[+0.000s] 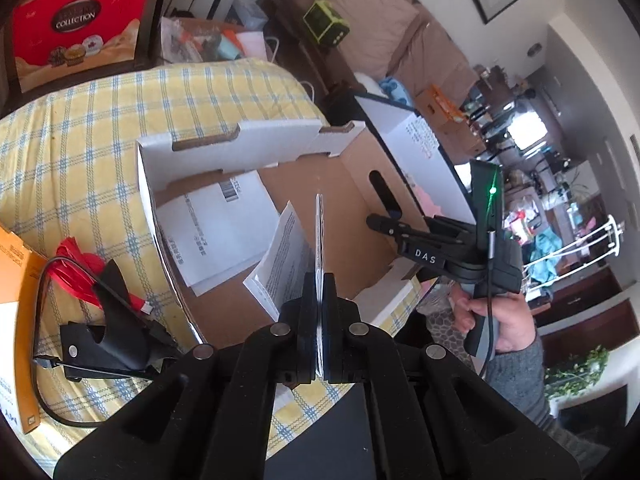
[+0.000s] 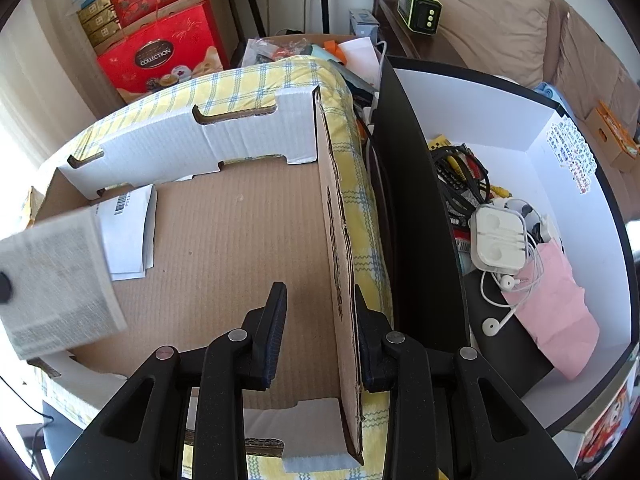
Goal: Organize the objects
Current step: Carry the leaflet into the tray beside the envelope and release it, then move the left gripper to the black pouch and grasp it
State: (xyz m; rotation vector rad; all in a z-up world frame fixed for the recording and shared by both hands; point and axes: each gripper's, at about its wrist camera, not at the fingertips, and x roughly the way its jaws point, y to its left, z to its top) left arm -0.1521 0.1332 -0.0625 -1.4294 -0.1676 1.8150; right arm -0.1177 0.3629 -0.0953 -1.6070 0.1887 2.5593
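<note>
Brown corrugated cardboard forms the shallow box [image 1: 304, 200], the landmark for every place given here; it rests on a yellow checked cloth [image 1: 100, 120].

Left gripper [image 1: 319, 280]: fingers pressed together on a thin printed booklet [image 1: 319, 232], held edge-on and upright above the box floor, near the front wall. A folded leaf of the same booklet, or possibly a separate sheet (the edge-on view does not settle which), hangs at its left side. In the right wrist view the booklet [image 2: 60, 280] shows as a blurred page over the box's left half.

Right gripper [image 2: 320, 336]: jaws part-spread and straddling the box's right side wall [image 2: 340, 260]; the outer pad lies against the cardboard, while the inner pad stands visibly clear of it, so the wall is bracketed, not clamped.

White envelope [image 1: 216, 228]: flat on the box floor, far-left corner.

Black-sided bin [image 2: 560, 160]: just right of the box, holding cables and white earphones [image 2: 500, 240].

Governing relation: the booklet's long axis runs away from the left claw toward the far wall, and open floor lies directly beneath it. The left hand alone carries it; lowering and releasing would likely lay it beside the envelope.
</note>
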